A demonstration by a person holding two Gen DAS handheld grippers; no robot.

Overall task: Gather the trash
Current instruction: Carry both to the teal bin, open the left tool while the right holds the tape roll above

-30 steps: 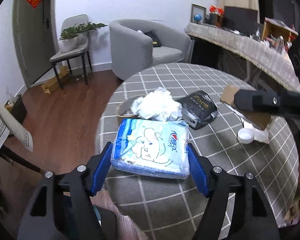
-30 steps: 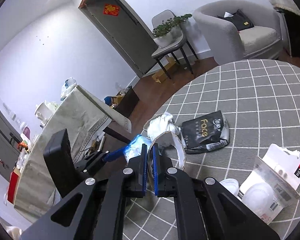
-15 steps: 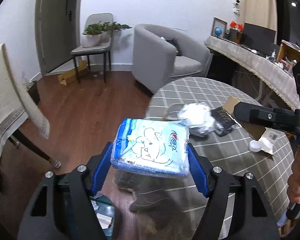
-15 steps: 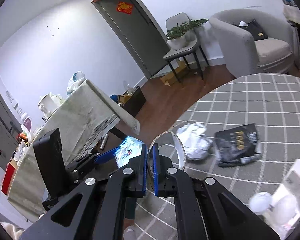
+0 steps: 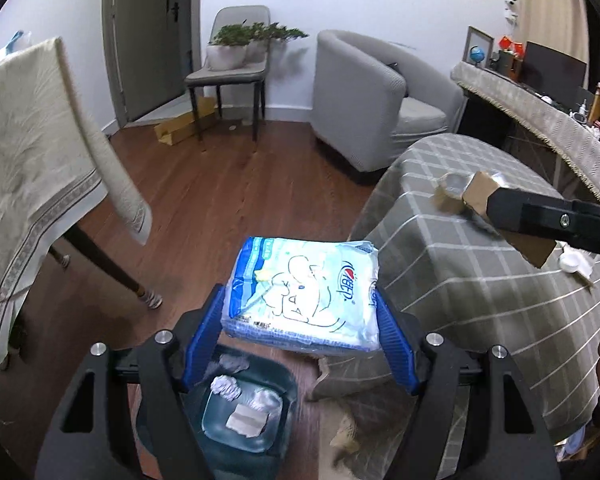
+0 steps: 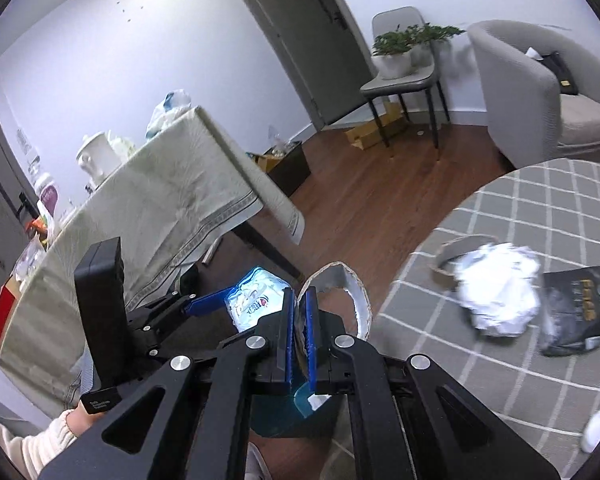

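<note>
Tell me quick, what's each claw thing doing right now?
Left gripper: jaws shut on the blue tissue pack, above the trash bin.
Right gripper: jaws shut on a cardboard strip.

1. The tissue pack (image 5: 304, 292) sits between the left tool's (image 5: 300, 320) fingers, out past the table (image 5: 480, 280) edge, above the floor.
2. Below and just ahead of that tool stands the trash bin (image 5: 244, 412) on the floor, crumpled paper (image 5: 226, 386) inside it (right beside the table's hanging cloth).
3. The right tool (image 6: 299, 336) holds a cardboard piece (image 6: 356, 292) over the table's edge, right of the left one.
4. On the table: a paper wad (image 6: 500, 292), with a flat pouch (image 6: 576, 312) to its right, touching.
5. Behind everything, an armchair (image 5: 372, 96); a chair (image 5: 228, 76) to its left.
</note>
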